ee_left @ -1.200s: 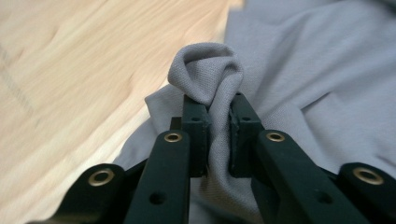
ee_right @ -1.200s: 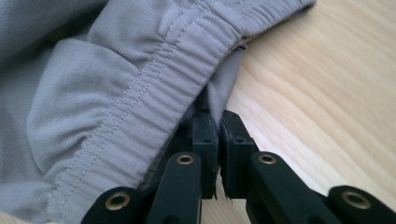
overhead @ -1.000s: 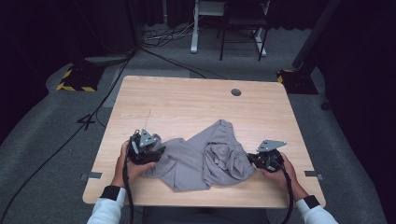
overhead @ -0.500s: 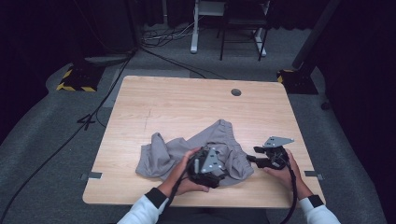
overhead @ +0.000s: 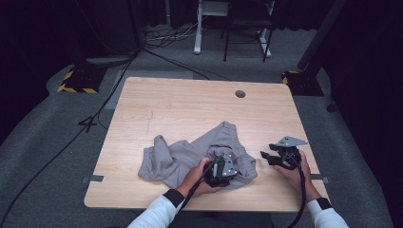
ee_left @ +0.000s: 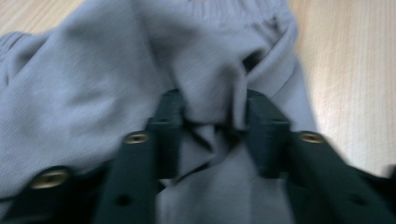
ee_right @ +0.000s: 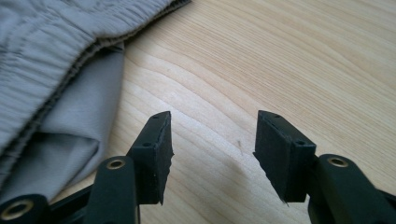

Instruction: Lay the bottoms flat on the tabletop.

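Grey shorts with an elastic waistband lie crumpled on the near half of the wooden table. My left gripper rests on the right part of the cloth, and a thick fold of the grey shorts is bunched between its jaws. My right gripper hovers just above bare wood to the right of the garment, open with nothing between its fingers. In the right gripper view the right gripper faces the table, with the waistband at the upper left.
A round cable hole sits near the table's far edge. Bare wood stretches across the far half and the right side. Cables trail over the grey floor at the left, and desk legs stand beyond.
My left gripper has crossed from the garment's left edge to its right part, dragging cloth over itself. The right gripper has let go of the shorts and backed slightly right.
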The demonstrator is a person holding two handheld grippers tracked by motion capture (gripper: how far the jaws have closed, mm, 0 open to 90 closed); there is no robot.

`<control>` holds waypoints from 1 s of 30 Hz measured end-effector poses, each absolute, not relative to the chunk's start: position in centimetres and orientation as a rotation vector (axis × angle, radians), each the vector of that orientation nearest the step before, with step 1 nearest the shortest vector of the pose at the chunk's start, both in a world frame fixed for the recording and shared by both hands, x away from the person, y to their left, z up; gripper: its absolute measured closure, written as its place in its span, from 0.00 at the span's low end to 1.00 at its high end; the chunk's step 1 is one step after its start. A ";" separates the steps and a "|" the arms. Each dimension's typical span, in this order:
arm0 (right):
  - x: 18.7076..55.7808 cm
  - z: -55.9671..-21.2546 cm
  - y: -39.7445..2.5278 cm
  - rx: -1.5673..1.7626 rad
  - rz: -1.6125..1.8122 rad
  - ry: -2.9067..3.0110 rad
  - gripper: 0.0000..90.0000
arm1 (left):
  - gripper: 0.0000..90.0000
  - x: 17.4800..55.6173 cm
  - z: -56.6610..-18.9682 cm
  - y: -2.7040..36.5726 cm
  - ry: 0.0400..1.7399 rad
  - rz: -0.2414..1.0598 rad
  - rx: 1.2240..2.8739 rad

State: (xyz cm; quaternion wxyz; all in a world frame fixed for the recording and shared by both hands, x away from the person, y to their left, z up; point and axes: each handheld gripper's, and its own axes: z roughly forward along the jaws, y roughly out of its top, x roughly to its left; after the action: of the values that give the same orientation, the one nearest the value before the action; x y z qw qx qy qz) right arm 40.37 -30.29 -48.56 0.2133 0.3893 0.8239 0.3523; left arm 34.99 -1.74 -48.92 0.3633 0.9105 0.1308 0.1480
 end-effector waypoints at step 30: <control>42.5 -46.3 -18.9 0.724 1.091 2.375 0.47 | 0.87 41.3 -45.2 19.8 0.902 0.377 2.023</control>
State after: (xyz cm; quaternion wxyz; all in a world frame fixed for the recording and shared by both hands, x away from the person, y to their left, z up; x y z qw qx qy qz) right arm 42.51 -18.89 -46.32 0.2132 0.2608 0.8555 0.3932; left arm 41.32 19.84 -45.25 0.4327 0.8117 0.3619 0.1513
